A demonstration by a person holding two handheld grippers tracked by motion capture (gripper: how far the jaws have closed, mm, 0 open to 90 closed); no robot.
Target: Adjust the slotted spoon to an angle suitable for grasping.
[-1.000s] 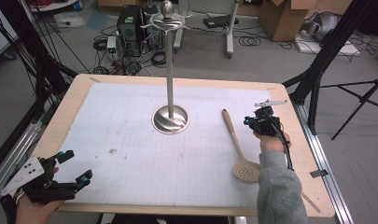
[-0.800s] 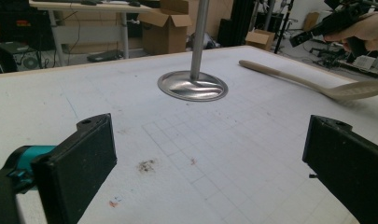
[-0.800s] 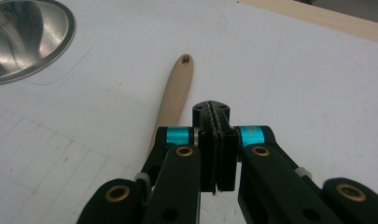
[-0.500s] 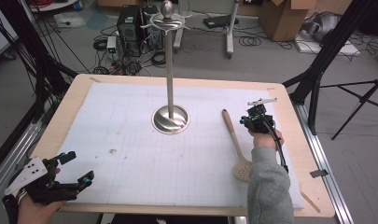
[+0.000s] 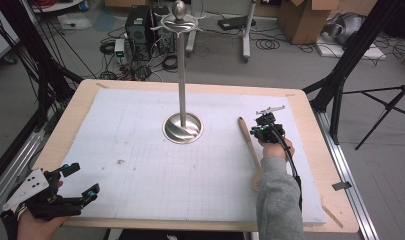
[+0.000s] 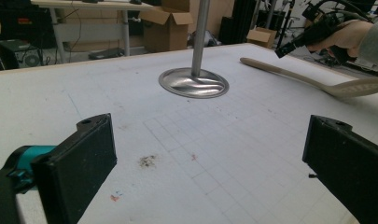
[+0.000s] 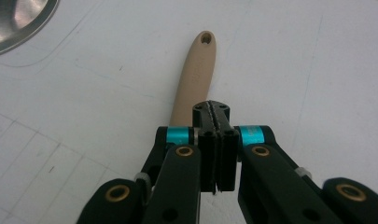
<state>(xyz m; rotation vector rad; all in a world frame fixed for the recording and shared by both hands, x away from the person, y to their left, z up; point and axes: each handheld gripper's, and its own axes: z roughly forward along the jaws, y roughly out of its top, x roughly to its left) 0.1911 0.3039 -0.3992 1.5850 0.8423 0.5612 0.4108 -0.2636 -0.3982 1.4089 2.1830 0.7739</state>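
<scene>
1. Spoon: a tan wooden slotted spoon, lying flat on the white mat towards the right edge of the tabletop. Its handle points at the far edge; its slotted head is towards the near edge, partly hidden behind the grey sleeve in the high view.
2. Handle tip has a small hole, seen in the right gripper view.
3. Right gripper: jaws pressed together with nothing between them. It is poised over the spoon's handle, near its far end, jaws pointing along the handle towards the tip. Whether it touches the handle I cannot tell.
4. Left gripper: at the near left corner of the tabletop, jaws wide apart and empty, well apart from the spoon.
5. Stand: metal pole on a round steel base, upright at the middle of the mat, nearer the far edge. The base sits just left of the spoon's handle tip, not touching it.
6. Small dark speck on the mat, ahead of the left gripper.
</scene>
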